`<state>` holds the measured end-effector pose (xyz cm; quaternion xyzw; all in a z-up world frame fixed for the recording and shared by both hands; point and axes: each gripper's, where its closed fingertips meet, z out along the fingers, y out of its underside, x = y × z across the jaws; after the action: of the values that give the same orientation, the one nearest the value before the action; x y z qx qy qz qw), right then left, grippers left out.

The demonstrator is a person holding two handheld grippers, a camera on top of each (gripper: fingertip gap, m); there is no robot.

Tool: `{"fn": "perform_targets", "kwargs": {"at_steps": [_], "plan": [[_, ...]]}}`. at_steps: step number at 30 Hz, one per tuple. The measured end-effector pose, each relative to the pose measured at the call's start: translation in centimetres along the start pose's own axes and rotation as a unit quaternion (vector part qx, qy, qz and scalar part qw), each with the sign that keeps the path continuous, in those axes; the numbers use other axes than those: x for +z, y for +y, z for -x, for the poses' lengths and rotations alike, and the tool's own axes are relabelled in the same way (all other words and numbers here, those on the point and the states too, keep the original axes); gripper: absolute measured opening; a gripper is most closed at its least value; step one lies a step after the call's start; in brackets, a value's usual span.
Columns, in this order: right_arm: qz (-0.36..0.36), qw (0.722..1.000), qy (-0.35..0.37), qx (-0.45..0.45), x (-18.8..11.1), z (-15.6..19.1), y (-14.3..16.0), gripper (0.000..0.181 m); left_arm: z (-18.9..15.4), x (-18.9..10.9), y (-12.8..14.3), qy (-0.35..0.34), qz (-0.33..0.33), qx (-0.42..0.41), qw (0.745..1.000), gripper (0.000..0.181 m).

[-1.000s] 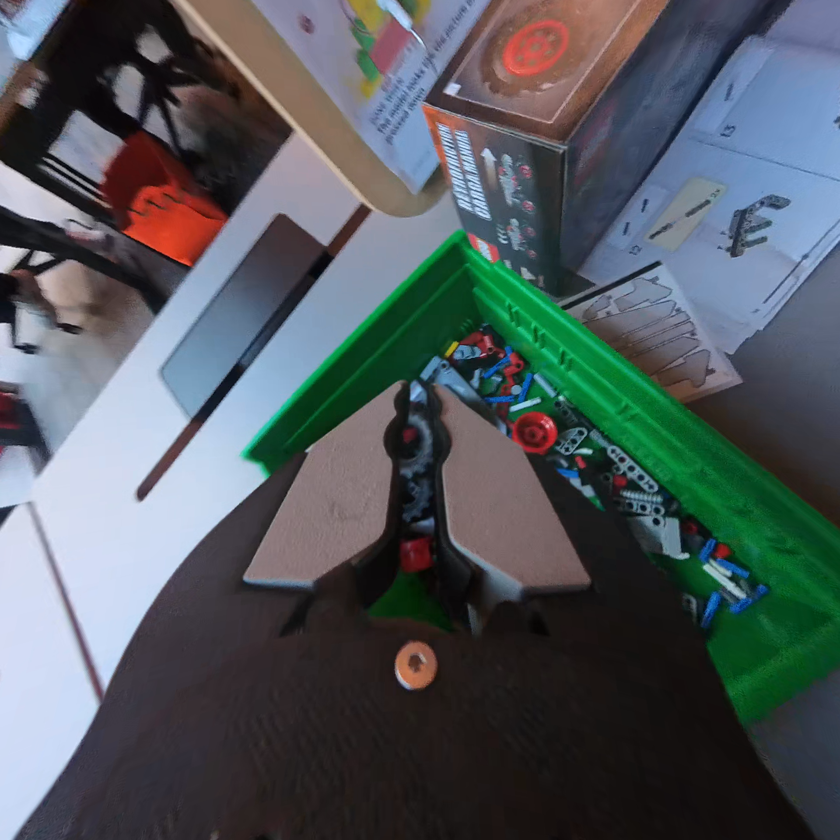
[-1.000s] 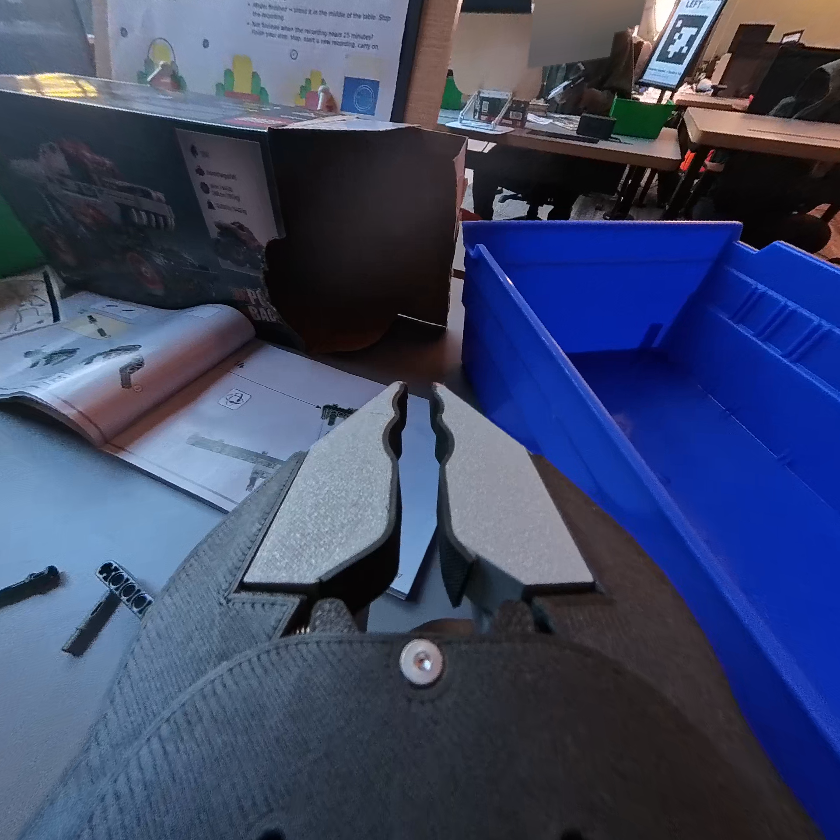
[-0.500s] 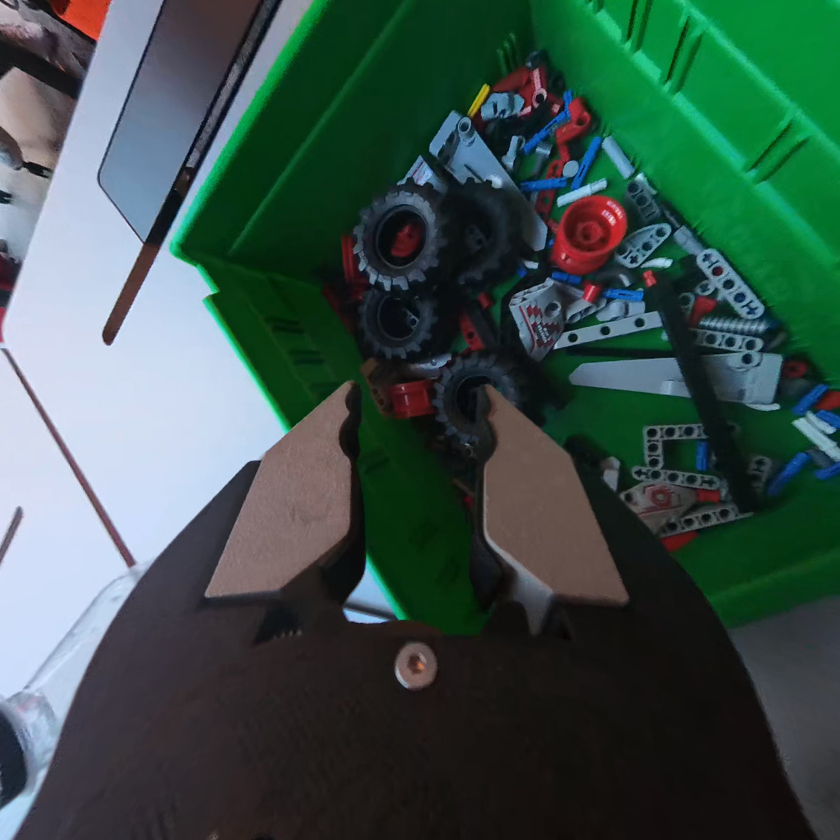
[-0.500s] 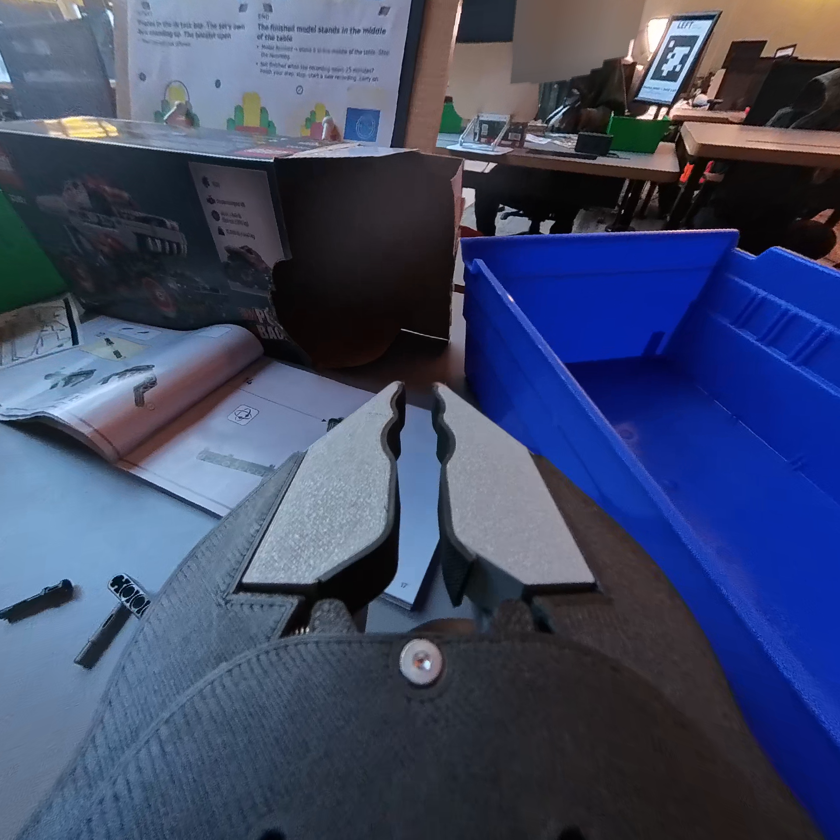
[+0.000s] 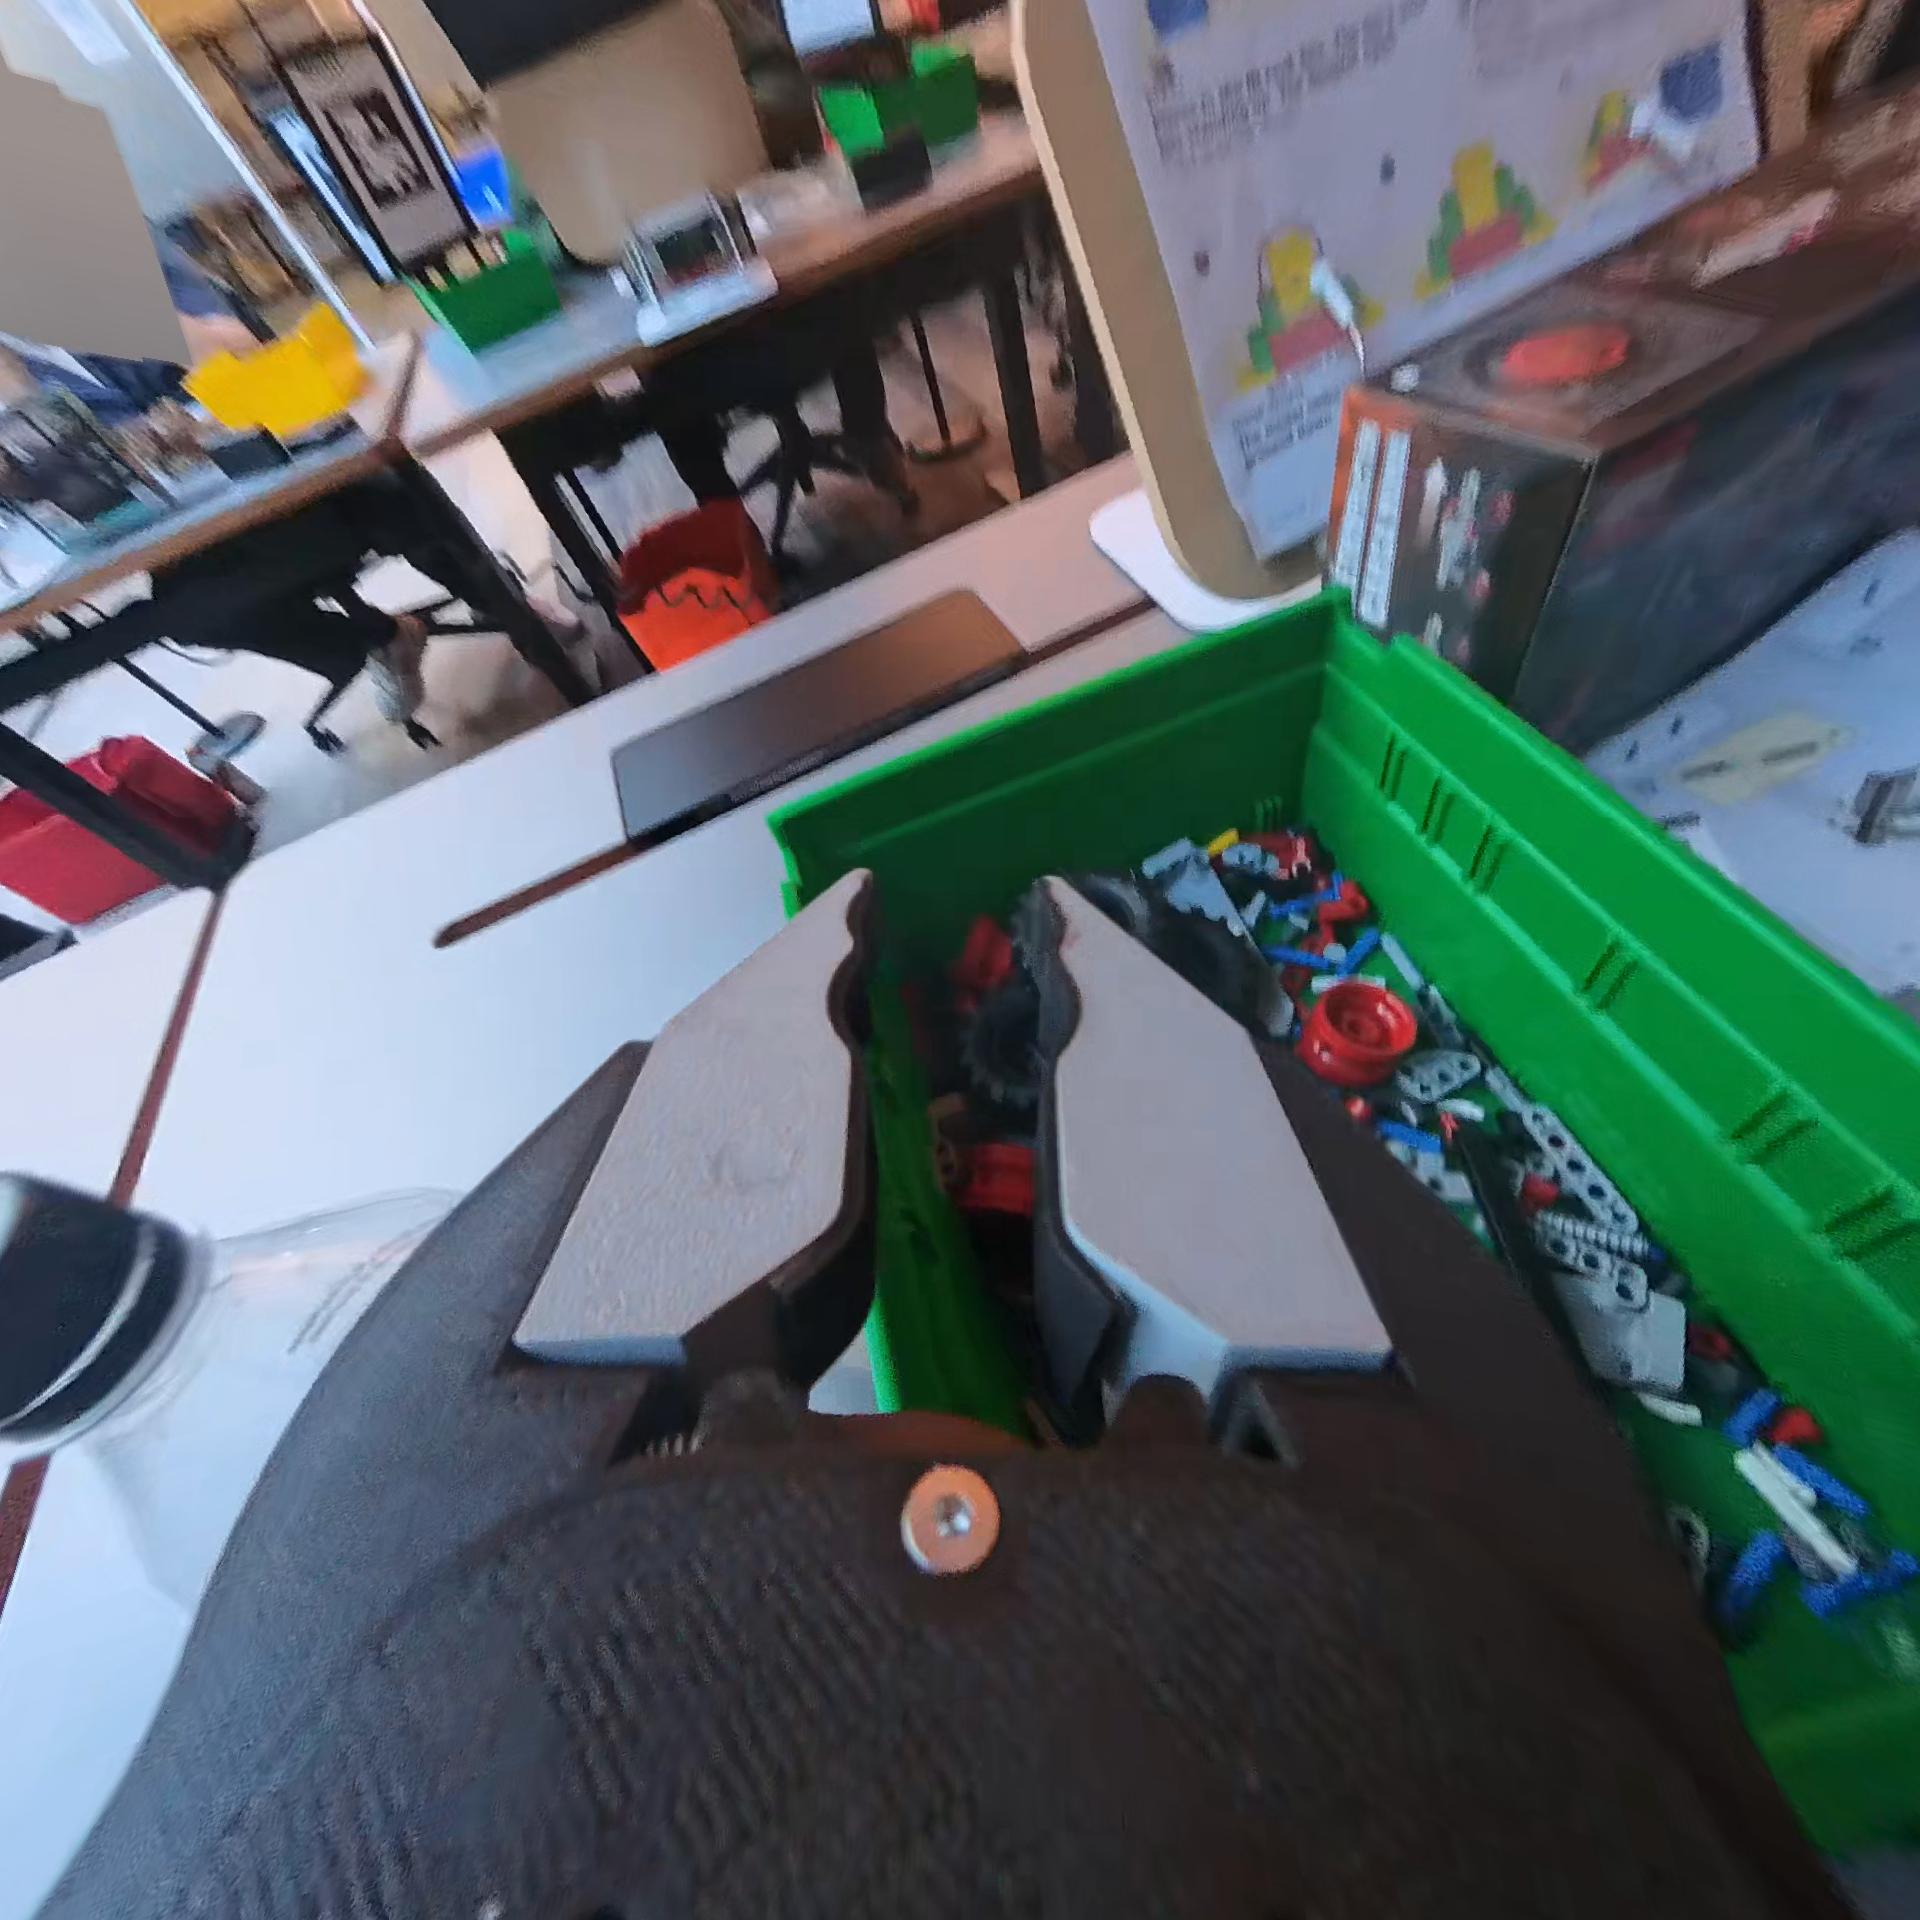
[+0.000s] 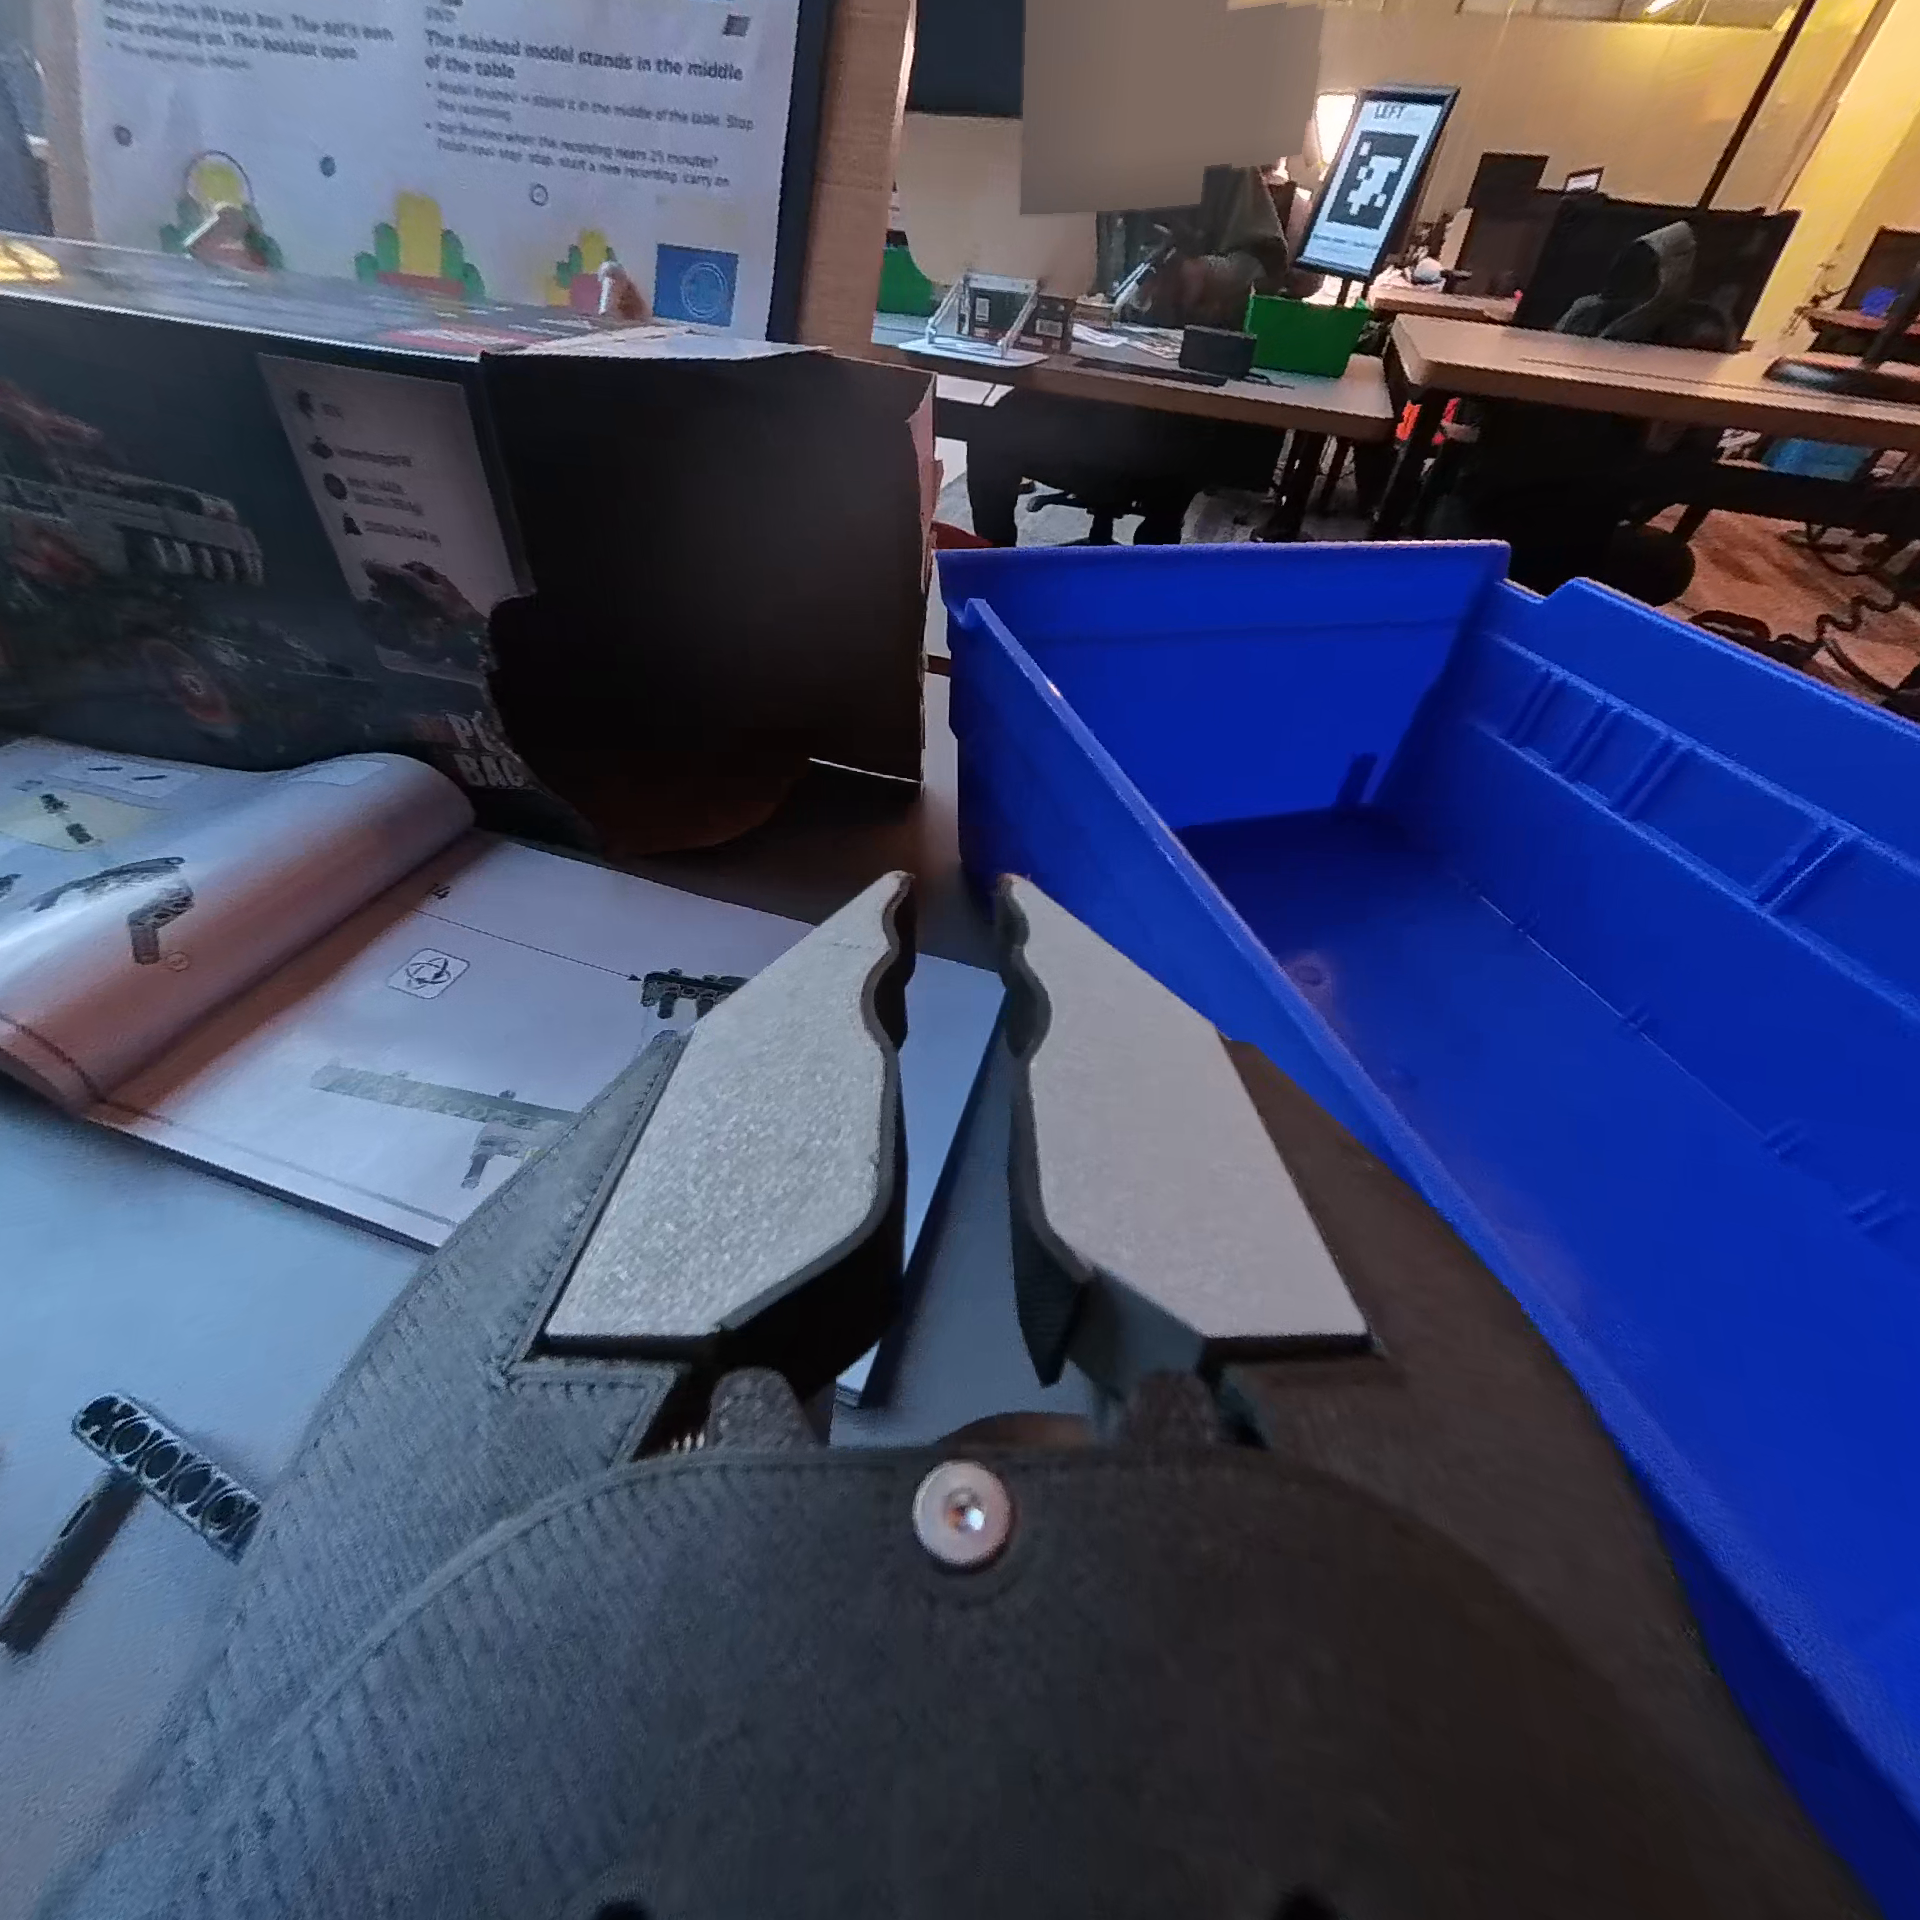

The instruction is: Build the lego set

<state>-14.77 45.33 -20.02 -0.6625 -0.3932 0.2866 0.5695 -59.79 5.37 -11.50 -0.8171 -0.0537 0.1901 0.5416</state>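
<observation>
My left gripper (image 5: 951,914) hangs jaws apart over the green bin (image 5: 1621,997), so I'd drop slowly and straddle one black tyre (image 5: 1003,1029) cleanly, while the right gripper (image 6: 951,904) idles slightly parted.

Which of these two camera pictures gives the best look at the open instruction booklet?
The right wrist view. The instruction booklet lies open there, both pages and their diagrams clear, just beyond the right tongs. The left wrist view catches only a blurred strip of its pages at the right edge, behind the green bin.

- an open office or lab room: rows of long grey desks (image 6: 1621,364) with black office chairs (image 6: 1652,281)
- plastic green storage bins (image 6: 1304,335) on the desks
</observation>
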Motion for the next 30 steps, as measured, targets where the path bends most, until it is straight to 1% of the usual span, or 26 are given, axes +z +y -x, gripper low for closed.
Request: {"fn": "perform_targets", "kwargs": {"at_steps": [3, 4, 6, 8, 12, 15, 23, 30], "plan": [[0.002, 1.000, 0.011, -0.004, 0.2, -0.4, 0.0, 0.012, 1.6, -1.1, -1.9, -0.037, -0.083, -0.021, 0.996, 0.021], [0.003, 1.000, 0.012, -0.007, 0.2, -0.4, 0.0, 0.012, 2.1, -1.4, -2.3, -0.050, -0.104, -0.027, 0.993, 0.015], [0.003, 1.000, 0.014, -0.010, 0.2, -0.4, 0.0, 0.013, 2.7, -1.9, -2.8, -0.070, -0.130, -0.034, 0.988, 0.011], [0.003, 1.000, 0.015, -0.012, 0.2, -0.4, 0.0, 0.013, 2.9, -2.3, -3.1, -0.072, -0.145, -0.041, 0.986, 0.001], [0.002, 1.000, 0.013, -0.010, 0.2, -0.4, 0.0, 0.012, 3.0, -2.4, -3.1, -0.077, -0.146, -0.040, 0.985, 0.000], [0.003, 1.000, 0.013, -0.010, 0.2, -0.3, 0.0, 0.012, 3.4, -2.6, -3.1, -0.103, -0.148, -0.036, 0.983, 0.000], [0.004, 1.000, 0.014, -0.009, 0.3, -0.4, 0.0, 0.012, 3.7, -3.2, -3.3, -0.106, -0.166, -0.047, 0.979, 0.000], [0.007, 0.999, 0.027, -0.024, 0.3, -0.5, 0.0, 0.011, 4.4, -3.3, -3.1, -0.125, -0.160, -0.059, 0.977, 0.000]]}}
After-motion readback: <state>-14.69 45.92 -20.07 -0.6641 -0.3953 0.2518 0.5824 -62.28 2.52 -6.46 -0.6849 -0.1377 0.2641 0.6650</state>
